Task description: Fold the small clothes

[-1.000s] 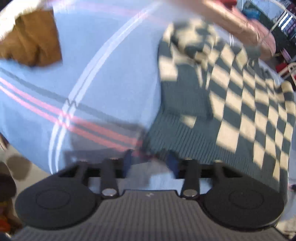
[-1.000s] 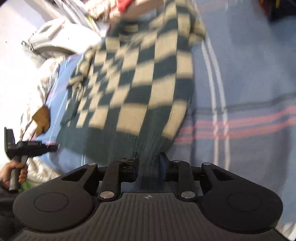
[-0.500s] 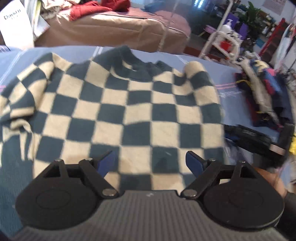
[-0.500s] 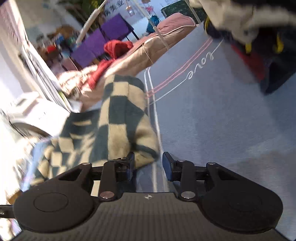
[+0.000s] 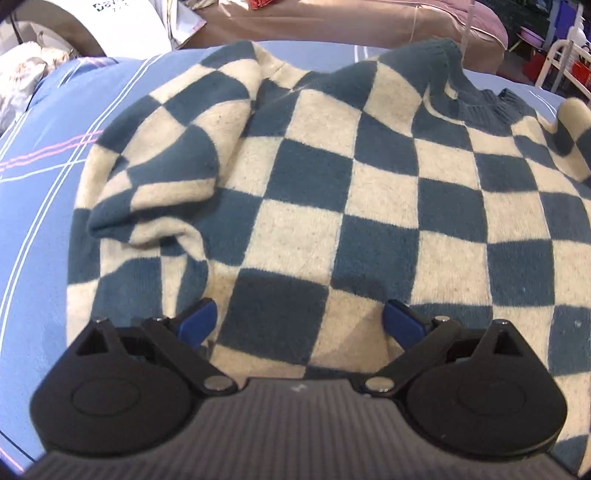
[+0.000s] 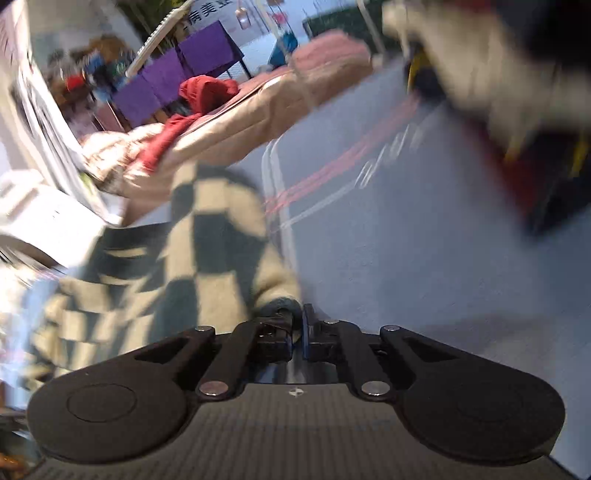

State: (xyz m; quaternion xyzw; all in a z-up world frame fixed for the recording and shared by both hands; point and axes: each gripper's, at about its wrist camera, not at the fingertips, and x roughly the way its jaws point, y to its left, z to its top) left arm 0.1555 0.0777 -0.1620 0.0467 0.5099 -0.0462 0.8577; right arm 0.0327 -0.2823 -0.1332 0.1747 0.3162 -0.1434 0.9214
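Right gripper seemingly pinches the checkered sweater's edge (view blurred).

home – bedroom | blue bedsheet | clothes pile – cluttered shelves

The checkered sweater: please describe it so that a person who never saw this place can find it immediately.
Find the big blue bedsheet with thin white and pink lines. The checkered sweater lies spread on it, with a brown sofa behind. It is the only item with dark teal and cream squares, and it has a ribbed teal collar.
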